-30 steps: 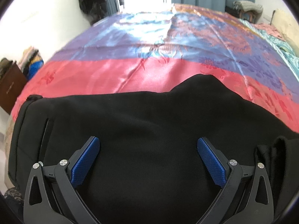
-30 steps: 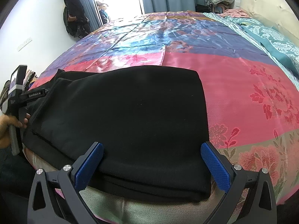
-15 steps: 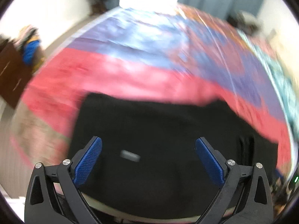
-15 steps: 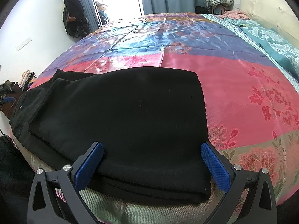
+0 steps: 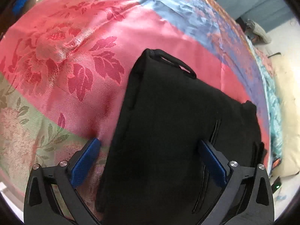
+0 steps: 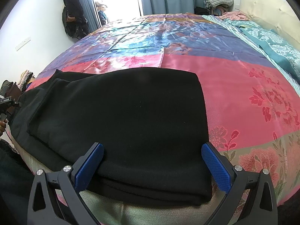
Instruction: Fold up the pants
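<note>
Black pants (image 6: 121, 121) lie folded in layers on the bed near its front edge. In the left wrist view the pants (image 5: 178, 131) show the waistband end with a belt loop and pocket slits. My left gripper (image 5: 148, 155) is open and empty, held over the pants' left edge, with one blue fingertip (image 5: 88, 155) above the bedspread. My right gripper (image 6: 151, 161) is open and empty, low at the front edge of the folded stack. The left gripper also shows at the far left edge of the right wrist view (image 6: 5, 103).
The bed has a shiny pink, blue and purple floral bedspread (image 6: 243, 86). A teal blanket (image 6: 271, 43) and a cream headboard (image 6: 266, 13) are on the right. Dark clothes hang on the wall (image 6: 73, 18) by the doorway. The bed's front edge (image 6: 150, 213) is just below the right gripper.
My left gripper has swung to the left end of the pants and now looks along them from the waistband side. The right gripper has stayed still. Both stayed open.
</note>
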Motion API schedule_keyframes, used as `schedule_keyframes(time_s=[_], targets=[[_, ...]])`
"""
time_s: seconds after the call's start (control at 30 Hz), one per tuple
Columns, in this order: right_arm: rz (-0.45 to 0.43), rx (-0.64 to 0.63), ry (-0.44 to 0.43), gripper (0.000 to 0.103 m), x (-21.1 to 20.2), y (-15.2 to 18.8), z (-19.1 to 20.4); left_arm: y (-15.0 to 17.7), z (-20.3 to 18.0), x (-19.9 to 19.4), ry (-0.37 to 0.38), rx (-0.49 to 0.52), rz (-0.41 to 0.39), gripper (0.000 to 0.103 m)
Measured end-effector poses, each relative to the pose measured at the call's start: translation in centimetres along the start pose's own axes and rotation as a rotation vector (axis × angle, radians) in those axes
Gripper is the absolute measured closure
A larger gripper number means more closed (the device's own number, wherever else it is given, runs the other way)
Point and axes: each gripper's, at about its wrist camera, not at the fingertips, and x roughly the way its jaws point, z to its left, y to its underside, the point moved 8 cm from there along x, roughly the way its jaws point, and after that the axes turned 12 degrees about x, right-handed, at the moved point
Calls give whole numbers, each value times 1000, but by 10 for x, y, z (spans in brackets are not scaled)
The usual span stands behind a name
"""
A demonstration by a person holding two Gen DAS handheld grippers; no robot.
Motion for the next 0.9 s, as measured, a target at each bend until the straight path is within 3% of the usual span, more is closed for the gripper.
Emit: schedule_keyframes(time_s=[0.17, 0.2, 0.23, 0.27, 0.33, 0.4, 0.53, 0.63, 0.77, 0.9], targets=[[-8, 0, -1, 0, 1, 0, 0, -2, -8, 4, -35, 21, 33, 0], [-8, 0, -1, 0, 0, 0, 0, -4, -9, 3, -42, 15, 43, 7], [-7, 0, -1, 0, 0, 0, 0, -5, -12, 0, -34, 10, 38, 28], [-6, 0, -2, 0, 0, 1, 0, -4, -18, -6, 1, 9, 25, 40], [-6, 0, -2, 0, 0, 1, 1, -3, -22, -15, -27, 4, 22, 70], [-5, -1, -4, 0, 0, 1, 1, -4, -23, -25, -43, -21, 19, 81], [8, 3, -5, 0, 1, 0, 1, -11, -52, -58, -36, -48, -29, 86], [18, 14, -15, 0, 0, -1, -1, -18, -99, -93, 43, -21, -88, 87], [25, 17, -21, 0, 0, 0, 0, -24, -191, -119, 146, 66, -126, 87], [29, 14, -19, 0, 0, 0, 0, -19, -295, -98, 216, 199, -125, 87]])
